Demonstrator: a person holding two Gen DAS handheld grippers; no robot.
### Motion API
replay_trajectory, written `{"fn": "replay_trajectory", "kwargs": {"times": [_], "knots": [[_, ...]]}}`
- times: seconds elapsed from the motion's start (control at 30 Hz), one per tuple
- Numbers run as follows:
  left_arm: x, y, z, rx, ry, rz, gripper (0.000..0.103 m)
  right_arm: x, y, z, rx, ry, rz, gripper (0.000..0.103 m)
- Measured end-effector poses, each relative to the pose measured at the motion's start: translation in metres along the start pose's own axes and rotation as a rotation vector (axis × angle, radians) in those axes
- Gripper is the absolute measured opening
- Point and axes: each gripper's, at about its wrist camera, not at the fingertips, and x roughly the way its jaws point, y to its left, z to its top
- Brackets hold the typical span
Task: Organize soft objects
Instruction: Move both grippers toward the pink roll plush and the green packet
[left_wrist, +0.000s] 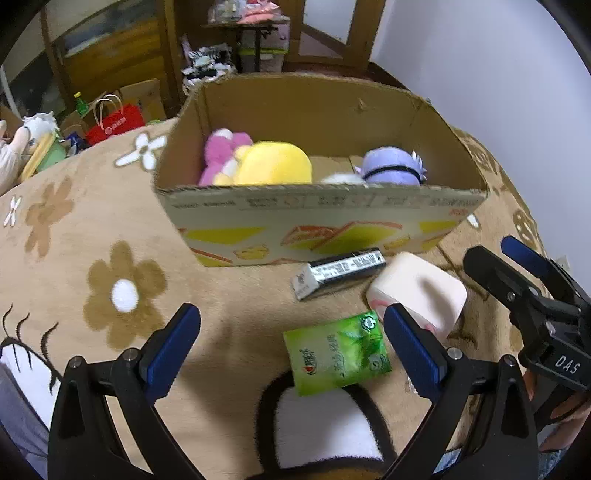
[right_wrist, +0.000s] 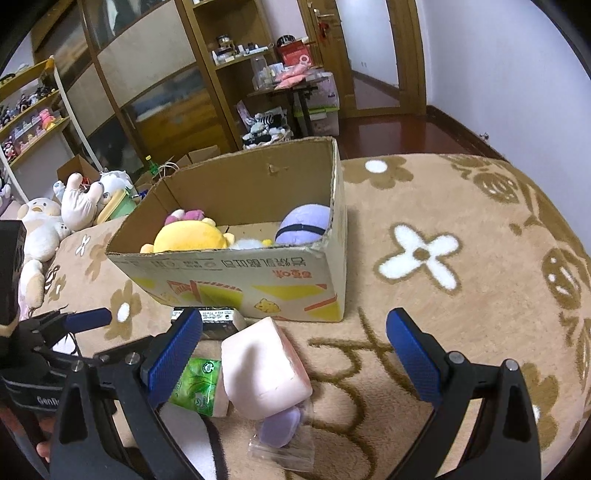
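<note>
A: Nearest the lens, the left gripper (left_wrist: 291, 332): fingers spread wide, holding nothing, over the flower-patterned blanket (left_wrist: 74, 236). A green tissue packet (left_wrist: 336, 352) lies on the blanket between them, closer to the right-hand finger.

B: And the right gripper (right_wrist: 293, 339)?

A: Fingers also wide apart and empty. The pink cube plush (right_wrist: 264, 369) sits between them, closer to the left-hand finger; no contact can be confirmed. In the left wrist view this gripper (left_wrist: 495, 254) shows at the right edge, just beside the cube (left_wrist: 417, 291).

B: Larger items, in order.

A: The blanket carries everything. On it stands an open cardboard box (right_wrist: 236, 273), printed side toward the cameras. Inside: a yellow plush (left_wrist: 273, 164) at the left with a pink plush (left_wrist: 221, 151) touching it behind, a lilac plush (left_wrist: 391, 166) with a dark band at the right, and something white (left_wrist: 341, 178) low between them, type unclear.

B: Outside the box?

A: The pink cube lies just in front of the box, near its right corner. A long black-and-white carton (left_wrist: 340, 271) lies against the box's front wall. A small lilac item in a clear bag (right_wrist: 282, 432) lies against the cube's near side.
</note>
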Motion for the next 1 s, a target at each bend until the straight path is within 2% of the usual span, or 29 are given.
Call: {"fn": "replay_trajectory", "kwargs": {"times": [0.17,0.57,0.73,0.83,0.87,0.9,1.0], "knots": [[0.010,-0.004,0.000,0.004,0.028,-0.015,0.099,0.007,-0.002,-0.002,0.024,0.012,-0.004,0.103],[0.042,-0.024,-0.007,0.040,0.155,-0.082,0.099,0.025,-0.001,-0.007,0.030,0.069,-0.003,0.103],[0.057,-0.028,-0.010,0.041,0.219,-0.101,0.098,0.036,-0.006,-0.011,0.066,0.119,0.044,0.103],[0.063,-0.029,-0.013,0.034,0.243,-0.108,0.096,0.046,-0.006,-0.013,0.074,0.163,0.065,0.090],[0.063,-0.029,-0.013,0.036,0.247,-0.105,0.094,0.049,-0.005,-0.015,0.076,0.179,0.071,0.090],[0.064,-0.029,-0.014,0.035,0.255,-0.104,0.086,0.053,-0.004,-0.017,0.075,0.200,0.069,0.089],[0.067,-0.029,-0.017,0.026,0.267,-0.110,0.082,0.060,0.000,-0.020,0.061,0.230,0.080,0.079]]}}
